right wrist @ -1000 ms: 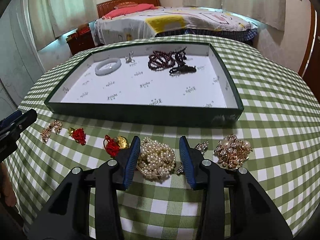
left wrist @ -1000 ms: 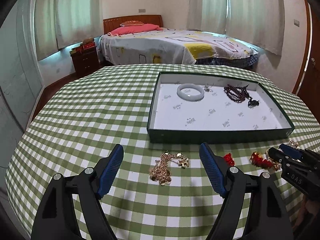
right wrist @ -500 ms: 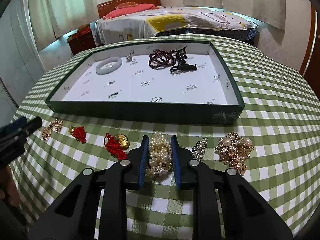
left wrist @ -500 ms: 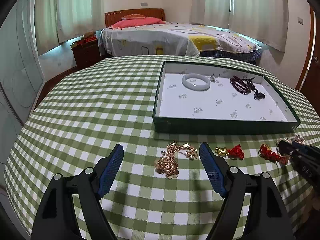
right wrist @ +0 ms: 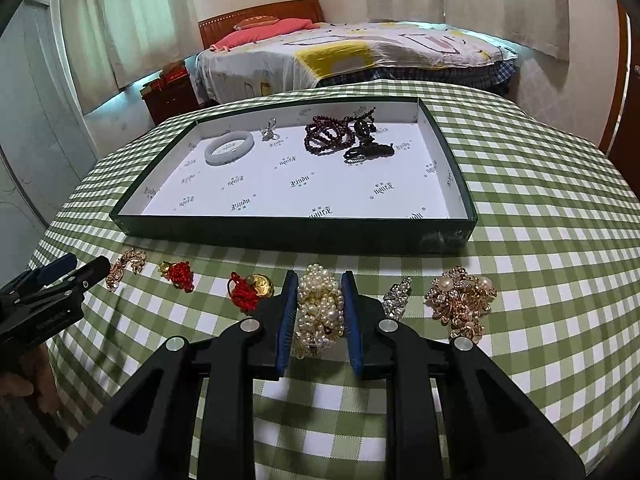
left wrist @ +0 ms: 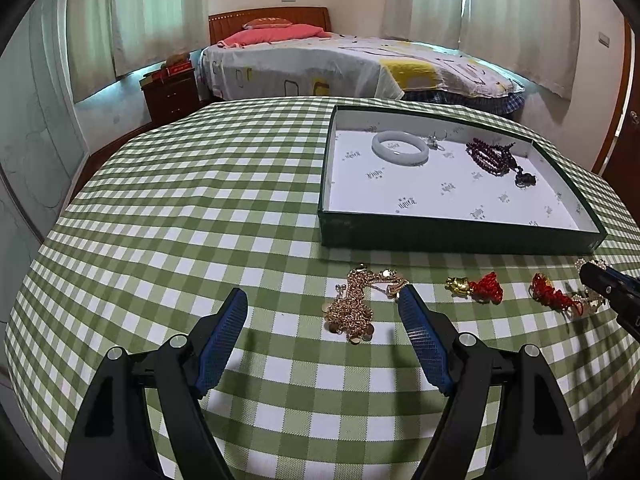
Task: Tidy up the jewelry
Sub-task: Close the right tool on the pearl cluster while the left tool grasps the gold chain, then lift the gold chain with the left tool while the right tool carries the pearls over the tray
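Right gripper (right wrist: 319, 312) is clamped on the bunched white pearl strand (right wrist: 319, 308) on the green-checked tablecloth (right wrist: 540, 208); recommend a straight lift clearing the dark-green white-lined tray (right wrist: 280, 236) wall at 12 o'clock, left gripper (left wrist: 322, 336) spread wide.

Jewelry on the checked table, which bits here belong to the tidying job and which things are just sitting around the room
Part of the job:
pearl bundle, clamped in the right gripper
green tray
gold chain between the open left gripper fingers
red tassel charms
rhinestone clip
gold brooch cluster

Just lying about:
bed
nightstand
curtains
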`<action>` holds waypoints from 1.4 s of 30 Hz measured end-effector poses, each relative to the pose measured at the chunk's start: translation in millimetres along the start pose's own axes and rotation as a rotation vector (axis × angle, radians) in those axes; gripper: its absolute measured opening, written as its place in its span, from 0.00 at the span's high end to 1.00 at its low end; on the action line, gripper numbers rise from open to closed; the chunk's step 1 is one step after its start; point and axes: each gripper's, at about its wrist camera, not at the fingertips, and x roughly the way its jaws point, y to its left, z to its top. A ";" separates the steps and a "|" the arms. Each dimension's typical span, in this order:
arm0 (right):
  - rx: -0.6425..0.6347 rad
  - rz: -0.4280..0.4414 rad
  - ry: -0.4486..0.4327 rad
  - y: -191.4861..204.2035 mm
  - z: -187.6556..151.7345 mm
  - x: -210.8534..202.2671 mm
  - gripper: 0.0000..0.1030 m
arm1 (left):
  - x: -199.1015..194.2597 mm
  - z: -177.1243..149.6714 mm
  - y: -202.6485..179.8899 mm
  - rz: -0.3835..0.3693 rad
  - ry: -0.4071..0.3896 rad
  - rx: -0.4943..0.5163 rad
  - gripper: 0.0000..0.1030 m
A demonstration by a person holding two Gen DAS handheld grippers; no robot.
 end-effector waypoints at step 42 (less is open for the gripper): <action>0.004 0.005 -0.033 2.1 4.5 -11.4 0.79 | -23.9 14.5 -2.7 -0.084 -0.080 0.029 0.87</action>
